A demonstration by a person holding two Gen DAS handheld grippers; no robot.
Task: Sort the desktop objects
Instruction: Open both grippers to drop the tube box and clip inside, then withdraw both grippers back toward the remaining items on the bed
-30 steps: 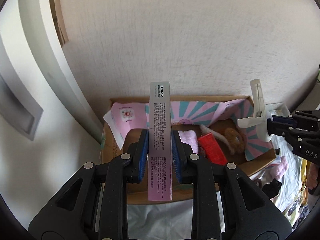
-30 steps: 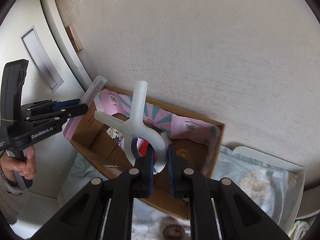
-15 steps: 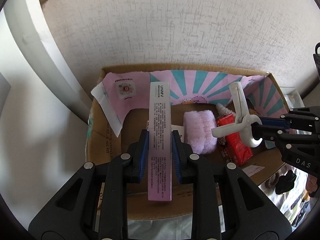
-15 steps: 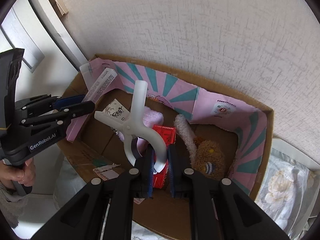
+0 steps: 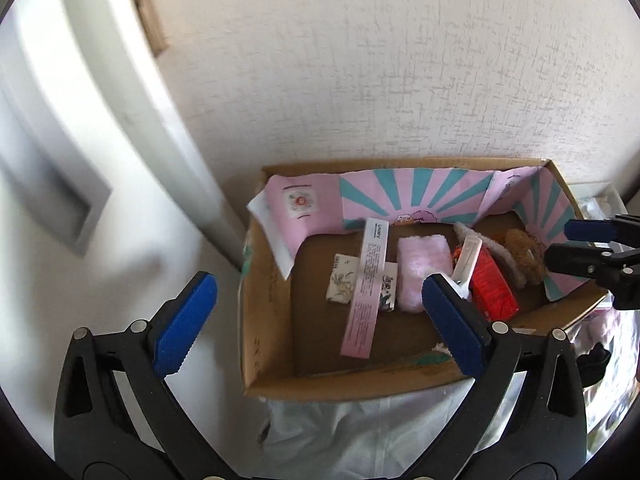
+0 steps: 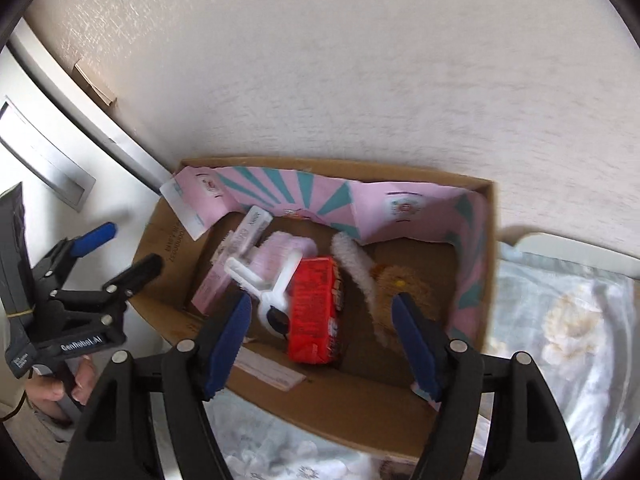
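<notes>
Two grippers above one cardboard box [image 5: 256, 320] set against a textured white wall [image 5: 360, 80]. Left gripper [image 5: 316, 320] with blue fingers [image 5: 184, 324] spread wide and opening, nothing between them, nothing pressed. Right gripper [image 6: 320, 344] with fingers [image 6: 226, 344] parted and opening too, gripping nothing.

Long pink carton [image 5: 366, 292] loose on the box floor, lying across a small printed packet [image 5: 342, 284], one end toward the pink-and-teal striped lining [image 5: 412, 196] at the back. Beside it, a folded pink cloth [image 5: 416, 272]. White plastic clamp [image 6: 268, 280] free as well, resting partly on the pink cloth and against a red packet [image 6: 314, 308]; its curved jaws toward the camera in the right wrist view, handles splayed toward the carton. Right of the red packet, a white fuzzy strip [image 6: 356, 268] and a brown plush toy [image 6: 404, 284], both inside the box.

Seen from the right wrist: left gripper at the picture's left edge, over the box's left rim, held by a hand [image 6: 60, 384] at its grip. Seen from the left wrist: tips of the right gripper [image 5: 580, 244] at the picture's right edge, over the box's right side.

Floral cloth [image 6: 560, 320] under and around the box. White door frame [image 5: 120, 100] left of the box.
</notes>
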